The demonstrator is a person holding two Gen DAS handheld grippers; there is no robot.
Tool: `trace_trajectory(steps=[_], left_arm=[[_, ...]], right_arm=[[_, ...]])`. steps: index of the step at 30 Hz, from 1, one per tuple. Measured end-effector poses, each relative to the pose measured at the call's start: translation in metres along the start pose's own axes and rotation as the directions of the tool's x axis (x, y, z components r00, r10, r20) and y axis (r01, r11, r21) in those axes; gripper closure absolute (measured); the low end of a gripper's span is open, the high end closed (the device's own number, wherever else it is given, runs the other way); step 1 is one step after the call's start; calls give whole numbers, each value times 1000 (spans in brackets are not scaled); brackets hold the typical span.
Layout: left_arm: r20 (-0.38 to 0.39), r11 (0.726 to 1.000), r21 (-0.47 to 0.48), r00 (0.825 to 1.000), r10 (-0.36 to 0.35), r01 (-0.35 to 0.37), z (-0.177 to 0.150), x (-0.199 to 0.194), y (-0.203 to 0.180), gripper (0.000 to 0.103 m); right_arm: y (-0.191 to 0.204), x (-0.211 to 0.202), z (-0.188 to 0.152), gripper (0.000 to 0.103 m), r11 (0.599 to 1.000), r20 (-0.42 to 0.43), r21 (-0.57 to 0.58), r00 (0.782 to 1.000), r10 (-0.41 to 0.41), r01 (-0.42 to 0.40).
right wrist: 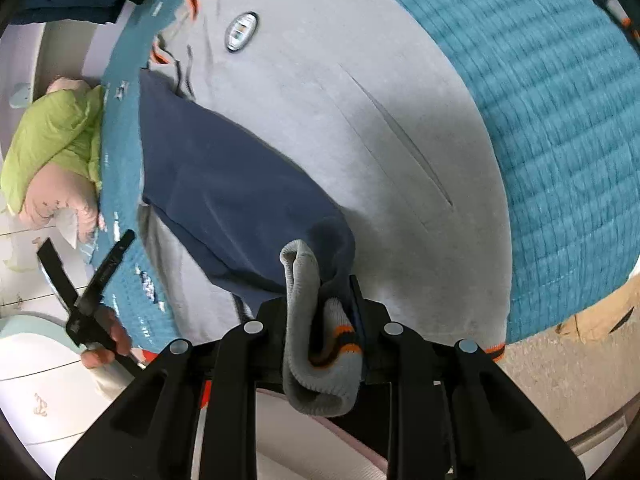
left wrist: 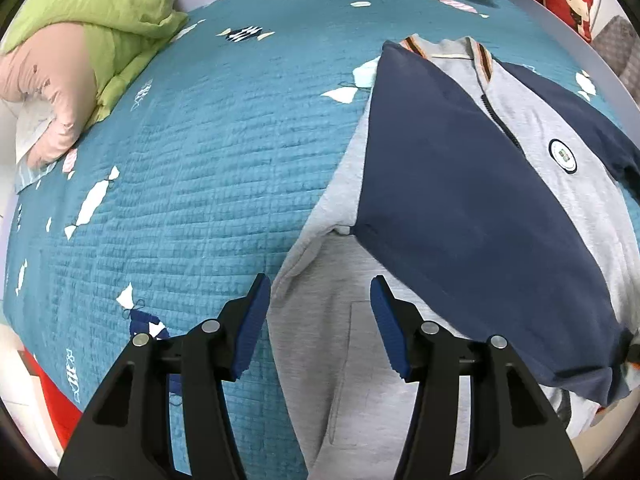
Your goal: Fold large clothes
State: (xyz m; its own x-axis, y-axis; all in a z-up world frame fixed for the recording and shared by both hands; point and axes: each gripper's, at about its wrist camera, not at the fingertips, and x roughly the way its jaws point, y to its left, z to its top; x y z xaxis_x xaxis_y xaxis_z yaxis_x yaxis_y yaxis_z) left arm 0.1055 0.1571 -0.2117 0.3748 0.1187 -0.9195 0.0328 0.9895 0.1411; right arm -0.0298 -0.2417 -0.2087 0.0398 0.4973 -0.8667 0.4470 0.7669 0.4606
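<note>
Jacket (left wrist: 460, 208) edge between left jaws (bare quilt (left wrist: 200, 152) alongside)

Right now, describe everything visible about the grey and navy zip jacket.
The zip jacket is soft grey fleece-like knit with navy sleeves, a striped orange-and-dark ribbed collar, a dark front zipper, a round chest badge and slit pockets. It lies front-up on the teal quilt, one navy sleeve folded across its body. The right gripper pinches a ribbed cuff; the left gripper hangs open above the grey hem.
</note>
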Motion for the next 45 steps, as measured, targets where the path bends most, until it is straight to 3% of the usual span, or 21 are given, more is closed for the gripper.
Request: trace_trajectory(steps=[7, 11, 13, 16, 21, 23, 26, 30, 34, 35, 37, 39, 41, 45], left_arm=[[-1, 1000, 3, 1000, -1, 1, 2, 5, -5, 51], [3, 1000, 3, 1000, -7, 7, 8, 8, -8, 56], [9, 1000, 5, 1000, -8, 8, 13, 7, -11, 57], [14, 1000, 8, 1000, -23, 22, 20, 8, -16, 60], [27, 999, 28, 999, -26, 25, 28, 8, -25, 61], [28, 999, 33, 999, -20, 19, 30, 9, -27, 61], [17, 999, 44, 1000, -11, 11, 34, 15, -29, 61], [18, 998, 62, 1000, -9, 8, 40, 20, -34, 61], [22, 998, 54, 999, -44, 43, 45, 19, -37, 71], [21, 998, 45, 998, -54, 53, 46, 20, -37, 76], [6, 997, 26, 997, -74, 74, 48, 27, -39, 85], [-22, 995, -4, 994, -104, 104, 48, 40, -39, 99], [-90, 993, -48, 990, -111, 107, 45, 64, -36, 102], [-74, 994, -48, 992, -106, 103, 38, 74, -37, 102]], right_arm=[[4, 21, 4, 81, 996, -2, -43, 997, -83, 83], [6, 13, 3, 81, 998, 14, -34, 999, -52, 53], [22, 1, 2, 81, 996, 47, -87, 999, -16, 20], [41, -4, 6, 81, 984, 75, -170, 996, -40, 52], [16, 15, -4, 80, 983, 6, -143, 993, -117, 116], [1, 16, -11, 76, 987, -9, -108, 992, -123, 121], [-3, 6, -23, 73, 988, 7, -108, 993, -114, 114], [5, -12, -31, 69, 966, 52, -131, 974, -219, 224], [36, -43, -36, 73, 959, 153, -204, 974, -168, 197], [45, -44, -36, 79, 954, 161, -233, 975, -154, 189], [57, -33, -28, 85, 949, 128, -268, 983, -135, 166], [53, -7, -23, 94, 949, 41, -248, 981, -190, 195], [37, 18, -27, 98, 954, -43, -212, 973, -228, 214], [7, 22, -43, 101, 991, -148, -90, 983, -113, 100]])
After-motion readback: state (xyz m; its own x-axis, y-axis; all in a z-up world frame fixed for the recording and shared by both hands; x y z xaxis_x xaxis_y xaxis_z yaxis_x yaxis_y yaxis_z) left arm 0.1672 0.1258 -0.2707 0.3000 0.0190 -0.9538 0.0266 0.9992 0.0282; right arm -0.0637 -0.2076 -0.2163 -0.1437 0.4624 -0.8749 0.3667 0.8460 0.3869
